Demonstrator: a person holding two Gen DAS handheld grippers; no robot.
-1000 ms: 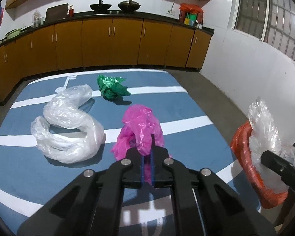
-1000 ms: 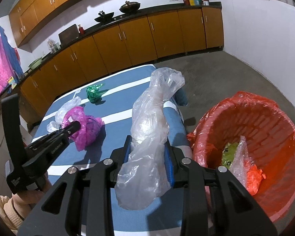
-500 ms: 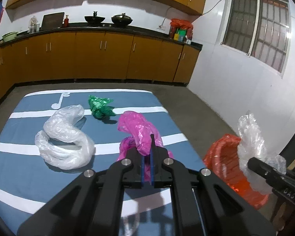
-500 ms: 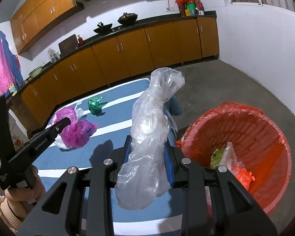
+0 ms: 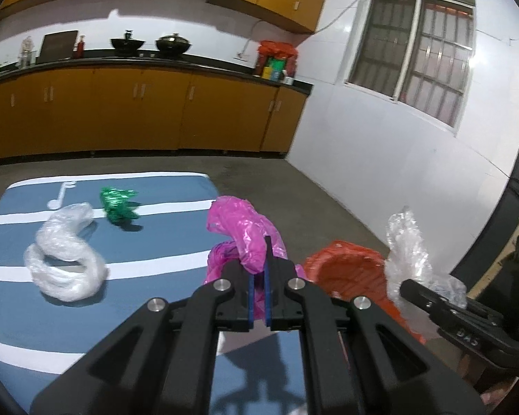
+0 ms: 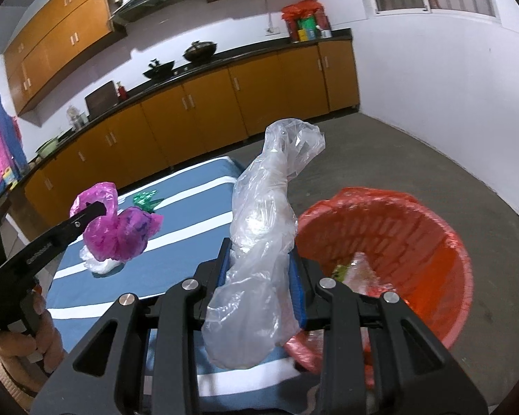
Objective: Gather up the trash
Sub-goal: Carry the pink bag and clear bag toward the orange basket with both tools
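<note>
My left gripper [image 5: 258, 273] is shut on a pink plastic bag [image 5: 240, 235] and holds it lifted above the blue striped mat [image 5: 162, 235]; the pink bag also shows in the right wrist view [image 6: 117, 228]. My right gripper [image 6: 263, 269] is shut on a clear plastic bag [image 6: 266, 228], held just left of the orange trash basket [image 6: 408, 228]. The basket [image 5: 346, 269] holds some trash. A clear plastic bag [image 5: 64, 259] and a green crumpled bag [image 5: 118, 204] lie on the mat.
Orange kitchen cabinets [image 5: 155, 110] with a black counter run along the back wall. A white wall with a barred window [image 5: 411, 55] is to the right. Grey concrete floor [image 6: 415, 169] surrounds the mat and basket.
My left gripper has lifted the pink bag off the mat and carried it right, toward the basket. My right gripper with the clear bag has risen a little beside the basket.
</note>
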